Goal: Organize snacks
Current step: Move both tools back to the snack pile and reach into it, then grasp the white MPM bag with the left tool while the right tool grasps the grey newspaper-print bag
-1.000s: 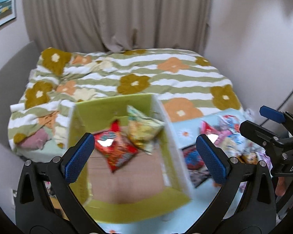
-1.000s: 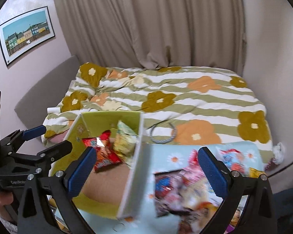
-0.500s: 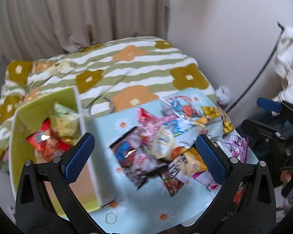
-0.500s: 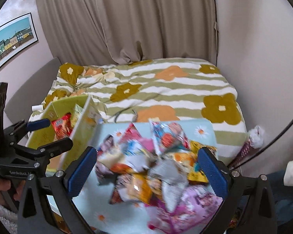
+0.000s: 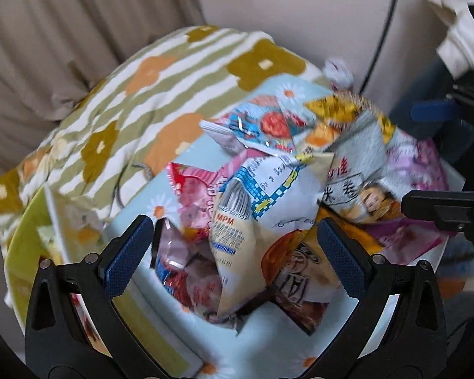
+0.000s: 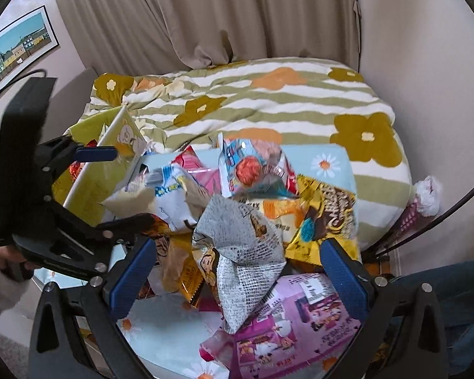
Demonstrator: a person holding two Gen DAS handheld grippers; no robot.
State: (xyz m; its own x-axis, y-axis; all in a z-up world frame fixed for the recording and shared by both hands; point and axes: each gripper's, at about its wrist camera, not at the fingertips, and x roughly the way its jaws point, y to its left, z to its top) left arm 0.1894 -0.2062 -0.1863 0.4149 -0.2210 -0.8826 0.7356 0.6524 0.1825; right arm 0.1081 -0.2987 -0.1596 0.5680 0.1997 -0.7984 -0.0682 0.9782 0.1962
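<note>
Now both claws have swung off the box [image 5: 31, 227] at the table's [image 5: 268, 341] left edge onto the snack heap [image 5: 268, 208] mid-table. Left claw [image 5: 233, 252] and right claw [image 6: 237, 271] gape empty; next pick pending.

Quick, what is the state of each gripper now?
Left gripper: open, holding nothing, above the snack pile.
Right gripper: open, holding nothing, above the same pile.

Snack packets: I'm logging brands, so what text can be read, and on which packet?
"MPH", roughly, in orange: cream packet.
"米老": grey packet.
Gold packet: brown lettering too blurred to read.
Pink packet: print too small to read.
</note>
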